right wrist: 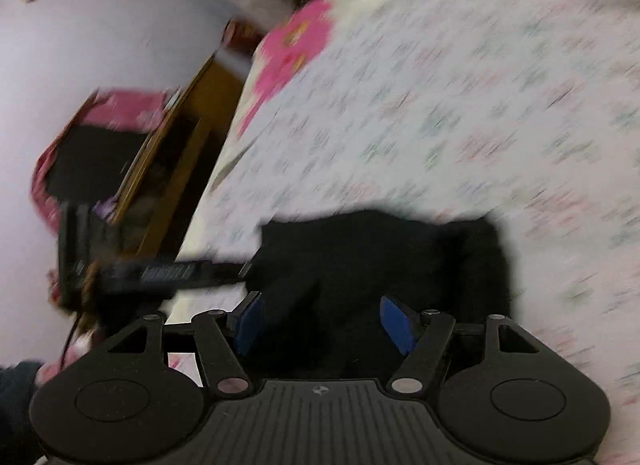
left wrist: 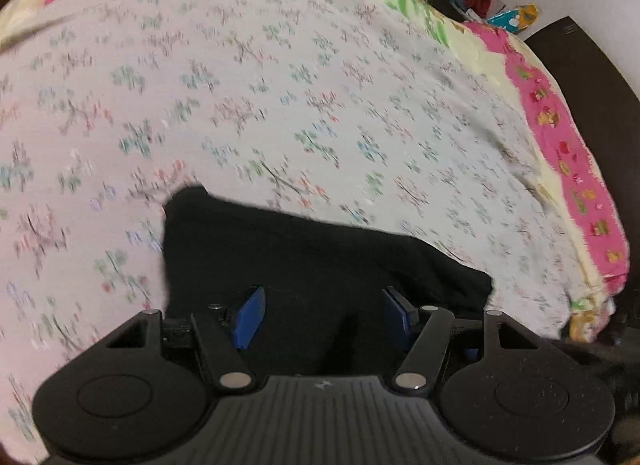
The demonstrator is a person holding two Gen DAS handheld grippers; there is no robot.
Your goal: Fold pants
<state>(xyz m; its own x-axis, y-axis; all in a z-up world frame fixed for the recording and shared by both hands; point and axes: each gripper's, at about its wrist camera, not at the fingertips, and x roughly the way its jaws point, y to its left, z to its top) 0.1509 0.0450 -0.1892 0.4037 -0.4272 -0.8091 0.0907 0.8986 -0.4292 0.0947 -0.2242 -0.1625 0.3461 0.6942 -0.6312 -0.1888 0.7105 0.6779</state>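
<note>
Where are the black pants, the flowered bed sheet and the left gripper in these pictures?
black pants (left wrist: pixel 320 249): left wrist view, middle of the dark cloth.
flowered bed sheet (left wrist: pixel 280 85): left wrist view, bare printed part.
left gripper (left wrist: pixel 324 315): left wrist view, between its blue fingers.

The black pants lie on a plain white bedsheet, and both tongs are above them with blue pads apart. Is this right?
Not quite: the bedsheet is not plain; it carries a small floral print, as the left wrist view shows. The black pants do lie on it, with the left tongs and right tongs above, pads apart.
</note>
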